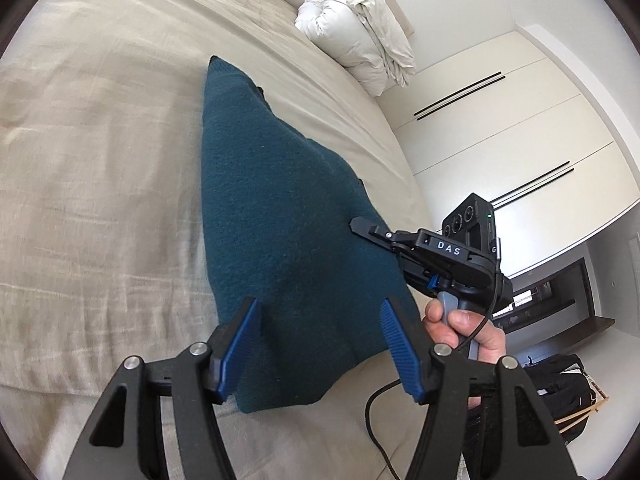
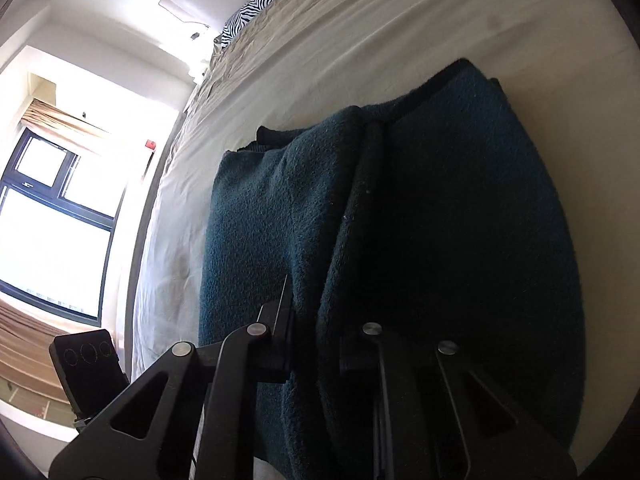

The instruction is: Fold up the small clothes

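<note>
A dark teal fleece garment lies on the beige bed sheet. My left gripper is open, its blue pads spread wide just above the garment's near end, holding nothing. My right gripper shows in the left wrist view at the garment's right edge, a hand on its handle. In the right wrist view the right gripper is shut on a raised fold of the teal garment, which bunches between its fingers and hides their tips.
A rolled white duvet lies at the bed's far right edge. A zebra-print pillow sits at the headboard. White wardrobe doors stand to the right. A window is on the other side. A black cable runs below the gripper.
</note>
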A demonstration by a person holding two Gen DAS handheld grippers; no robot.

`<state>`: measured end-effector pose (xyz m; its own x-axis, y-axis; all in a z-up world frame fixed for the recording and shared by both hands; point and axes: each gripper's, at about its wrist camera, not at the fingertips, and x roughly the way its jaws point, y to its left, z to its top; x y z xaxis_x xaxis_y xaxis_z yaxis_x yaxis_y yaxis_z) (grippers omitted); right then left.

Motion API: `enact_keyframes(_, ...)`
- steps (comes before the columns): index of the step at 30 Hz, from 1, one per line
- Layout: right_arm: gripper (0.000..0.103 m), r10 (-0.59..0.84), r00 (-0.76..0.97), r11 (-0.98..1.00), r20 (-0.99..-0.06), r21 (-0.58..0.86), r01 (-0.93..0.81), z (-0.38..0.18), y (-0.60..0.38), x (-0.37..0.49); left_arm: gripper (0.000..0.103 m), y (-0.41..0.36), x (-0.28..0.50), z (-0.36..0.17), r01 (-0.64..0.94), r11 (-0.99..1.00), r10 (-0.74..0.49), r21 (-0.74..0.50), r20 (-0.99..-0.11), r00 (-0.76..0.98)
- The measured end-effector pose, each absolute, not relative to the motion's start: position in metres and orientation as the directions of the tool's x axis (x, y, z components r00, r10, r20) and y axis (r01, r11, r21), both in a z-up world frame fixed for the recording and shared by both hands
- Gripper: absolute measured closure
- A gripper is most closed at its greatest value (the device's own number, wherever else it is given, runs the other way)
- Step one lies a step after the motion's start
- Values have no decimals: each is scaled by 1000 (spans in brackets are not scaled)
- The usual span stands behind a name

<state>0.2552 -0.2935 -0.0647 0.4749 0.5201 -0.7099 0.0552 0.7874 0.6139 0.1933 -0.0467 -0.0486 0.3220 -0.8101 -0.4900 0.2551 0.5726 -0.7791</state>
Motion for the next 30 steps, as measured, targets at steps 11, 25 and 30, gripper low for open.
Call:
enact_keyframes(11,90,459,513,799,-726,589,119,-59,-353,238,39,-60,199,-52,254,591,-802,-766,-521,293)
enact_keyframes(25,90,441,518,809,-733,575,126,-58,-369,225,39,-72,213,-49,289,615,-787,-734,-546,287)
enact_keyframes(30,90,451,534,781,-715,606,152,-72,-367,223,39,-76,220,-49,291,640,-767,-711,-570,296)
